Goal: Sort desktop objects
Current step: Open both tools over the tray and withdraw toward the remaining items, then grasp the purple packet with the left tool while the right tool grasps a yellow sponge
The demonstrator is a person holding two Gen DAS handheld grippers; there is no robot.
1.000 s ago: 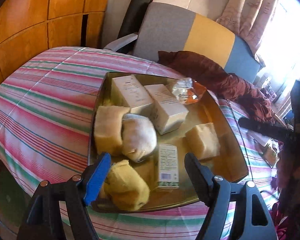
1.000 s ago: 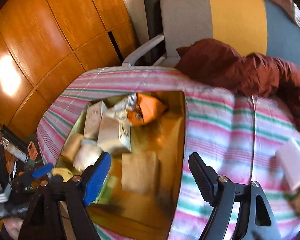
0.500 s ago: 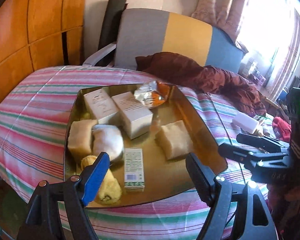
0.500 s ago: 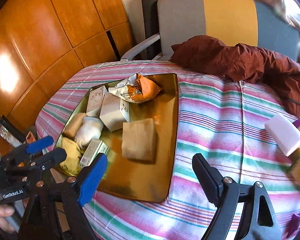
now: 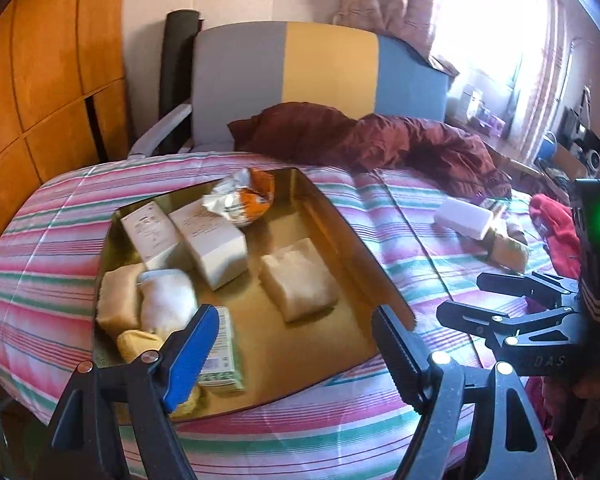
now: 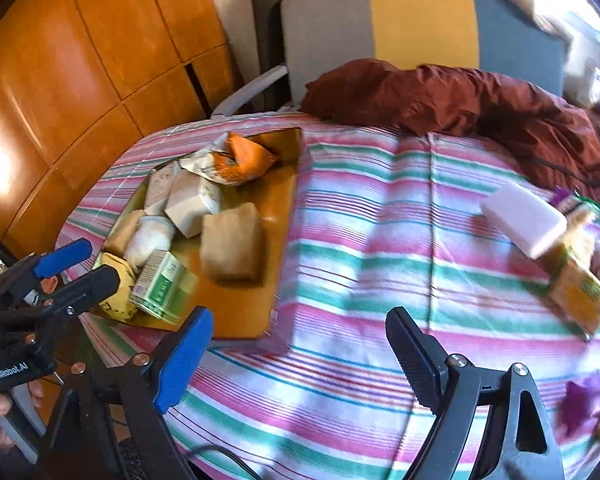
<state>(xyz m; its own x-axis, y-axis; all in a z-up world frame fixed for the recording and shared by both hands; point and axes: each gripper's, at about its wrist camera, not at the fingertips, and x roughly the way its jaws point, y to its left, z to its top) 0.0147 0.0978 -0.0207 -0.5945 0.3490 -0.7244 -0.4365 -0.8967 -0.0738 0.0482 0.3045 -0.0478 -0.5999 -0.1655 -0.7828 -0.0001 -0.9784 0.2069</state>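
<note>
Our right gripper (image 6: 296, 352) is standing wide, its jaws having just been opening, and nothing is lying between its fingers (image 6: 184, 356); they are hanging over bare striped cloth. Our left gripper (image 5: 296, 344) is also spread wide and empty, its fingers (image 5: 190, 356) hovering above the near edge of the gold tray (image 5: 328, 220) without touching anything.

What is changing: compared with a second ago, both views are sliding away from the tray toward the right side of the table (image 6: 380, 240). The brown packet (image 6: 232, 244), which was sitting between the right fingers then, is now lying flat on the tray well to the left of them, so we are judging that piece as delivered and the hands as going for the next one.

Moving outward, the tray is already carrying two white boxes (image 5: 204, 236), the green-and-white carton (image 6: 160, 284), a white bundle (image 5: 166, 300), yellowish soft pieces and an orange-and-silver snack bag (image 6: 236, 160).

Still waiting on the cloth, well apart from the tray, are the pale pink block (image 6: 524, 220) and, touching it, a yellow packet (image 6: 580, 288). A purple scrap (image 6: 584, 400) is showing near the lower right edge, too blurred to name. We are reading the pink block as the likely next target.
</note>
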